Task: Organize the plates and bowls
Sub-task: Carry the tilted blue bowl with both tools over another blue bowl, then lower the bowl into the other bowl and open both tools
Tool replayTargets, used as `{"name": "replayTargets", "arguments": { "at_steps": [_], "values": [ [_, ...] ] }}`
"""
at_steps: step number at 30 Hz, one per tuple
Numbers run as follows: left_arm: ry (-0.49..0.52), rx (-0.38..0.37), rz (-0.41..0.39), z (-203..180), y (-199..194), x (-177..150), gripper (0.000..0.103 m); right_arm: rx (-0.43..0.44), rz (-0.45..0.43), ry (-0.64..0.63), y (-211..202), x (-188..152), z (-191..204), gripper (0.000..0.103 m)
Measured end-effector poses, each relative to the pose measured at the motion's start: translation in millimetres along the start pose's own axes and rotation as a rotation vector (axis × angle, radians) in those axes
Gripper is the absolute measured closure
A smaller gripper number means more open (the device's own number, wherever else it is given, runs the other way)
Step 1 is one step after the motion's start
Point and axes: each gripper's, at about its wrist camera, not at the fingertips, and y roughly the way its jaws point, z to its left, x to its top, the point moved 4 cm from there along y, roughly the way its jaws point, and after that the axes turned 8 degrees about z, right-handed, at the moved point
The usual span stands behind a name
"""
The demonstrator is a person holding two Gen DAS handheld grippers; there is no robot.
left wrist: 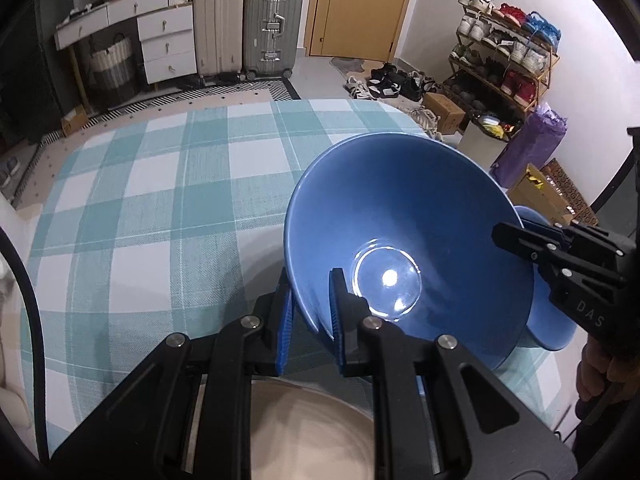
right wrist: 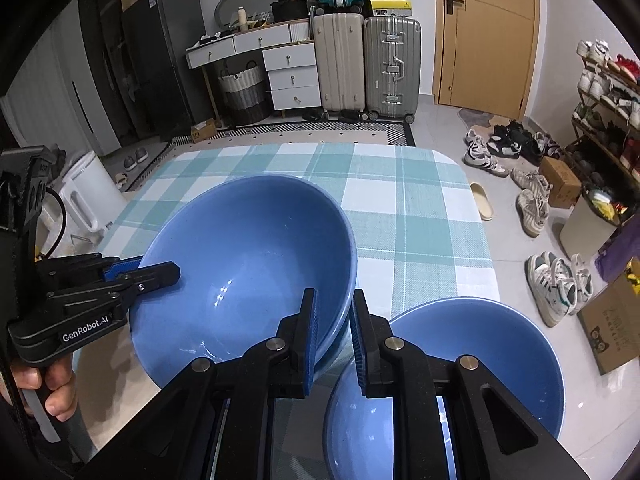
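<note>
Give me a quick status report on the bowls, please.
Both tongs, left and right, shut on big blue bowl rim. Second blue bowl close beside.

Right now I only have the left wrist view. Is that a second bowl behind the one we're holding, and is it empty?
Observer: Yes. The right wrist view shows the second bowl upright and empty on the tablecloth, just right of the held bowl.
Operator: Are the right tongs actually on the rim?
Observer: Yes. The right tongs straddle the held bowl's near rim, one pad inside and one outside.
Operator: Any room on that side?
Observer: Little. The second bowl sits near the tablecloth's right edge, and beyond it is floor with shoes.
</note>
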Motion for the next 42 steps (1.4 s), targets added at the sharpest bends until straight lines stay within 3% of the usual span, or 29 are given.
{"name": "replayTargets", "arguments": {
  "at_steps": [15,33,36,37,38,42],
  "values": [
    [0.059,0.091,0.002,-0.9,16.1,-3.7,0.089,-0.039,0.014,-0.042,17.3,-7.2,3.0,0.086],
    [0.031,0.054,0.044,6.8,31.4,-5.1,0.084,-0.043,0.024,-0.035,24.7,-10.5,-5.0,0.082],
    [0.012,0.034,0.051,7.8,26.8,-7.9,0.074,-0.033,0.023,-0.027,23.5,-10.7,-8.2,0.077],
    [-0.002,0.023,0.051,9.7,24.6,-9.1,0.065,-0.027,0.022,-0.022,22.8,-10.9,-9.4,0.075],
    [-0.015,0.011,0.049,11.1,23.0,-9.5,0.057,-0.020,0.019,-0.019,21.3,-11.1,-10.3,0.071],
    [-0.038,-0.011,0.038,13.5,11.4,-15.2,0.043,0.002,-0.007,-0.006,9.7,-11.2,-11.9,0.047]
  ]
}}
